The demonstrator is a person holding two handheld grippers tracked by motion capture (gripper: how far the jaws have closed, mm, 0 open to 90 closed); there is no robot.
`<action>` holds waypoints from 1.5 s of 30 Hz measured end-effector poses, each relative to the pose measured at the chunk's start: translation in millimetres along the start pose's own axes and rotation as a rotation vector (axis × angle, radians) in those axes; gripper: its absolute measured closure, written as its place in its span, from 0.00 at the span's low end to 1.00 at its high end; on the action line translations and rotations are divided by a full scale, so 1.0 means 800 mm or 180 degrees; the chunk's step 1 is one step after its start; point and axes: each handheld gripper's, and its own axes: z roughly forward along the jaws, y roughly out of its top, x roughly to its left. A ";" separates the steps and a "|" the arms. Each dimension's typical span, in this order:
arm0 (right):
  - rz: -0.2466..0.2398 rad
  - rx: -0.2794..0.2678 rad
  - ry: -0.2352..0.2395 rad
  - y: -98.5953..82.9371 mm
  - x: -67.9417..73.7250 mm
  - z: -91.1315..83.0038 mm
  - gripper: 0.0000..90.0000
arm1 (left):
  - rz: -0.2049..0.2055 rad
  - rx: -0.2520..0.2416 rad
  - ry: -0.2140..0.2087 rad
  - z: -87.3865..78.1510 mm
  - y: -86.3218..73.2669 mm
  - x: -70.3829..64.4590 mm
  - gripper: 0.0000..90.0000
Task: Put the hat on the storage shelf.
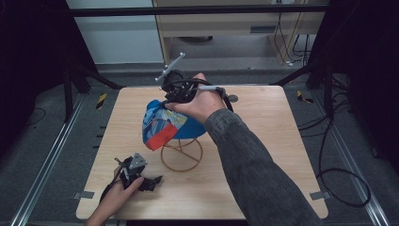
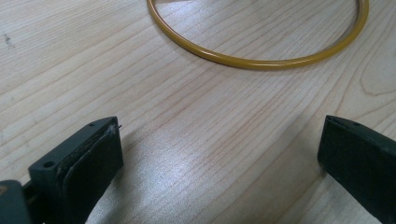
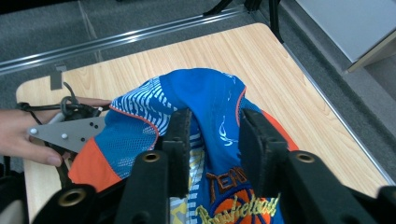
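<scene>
Your right gripper (image 3: 210,135) has its two black jaws pinched on a fold of the blue cap (image 3: 205,93), with blue fabric bunched between the pads near the crown. In the high view that same right gripper (image 1: 165,104) sits at the far side of the cap (image 1: 164,125), your hand wrapped around its body and your grey sleeve (image 1: 254,160) crossing the table from the lower right. The cap, blue with white stripes and an orange patch, rests on top of a yellow wire stand (image 1: 181,154) near the middle of the wooden table (image 1: 263,122); its orange corner hangs down on the side toward your left hand.

Your left gripper (image 1: 141,180) lies low on the near left part of the table, well apart from the cap, with your left hand (image 1: 115,195) on it. In the left gripper view its jaws stand wide apart with nothing between them, bare wood beneath, and the stand's yellow base ring (image 2: 261,60) curves just ahead of them.
</scene>
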 end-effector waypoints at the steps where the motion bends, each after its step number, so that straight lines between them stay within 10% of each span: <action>1: 0.0009 -0.0011 0.0007 0.000 0.000 -0.001 0.68 | 0.0000 0.0001 -0.0001 0.000 0.000 0.000 0.00; 45: 0.0179 -0.0097 -0.0072 -0.008 0.006 -0.016 0.23 | -0.0001 0.0000 -0.0003 0.000 0.000 0.000 0.00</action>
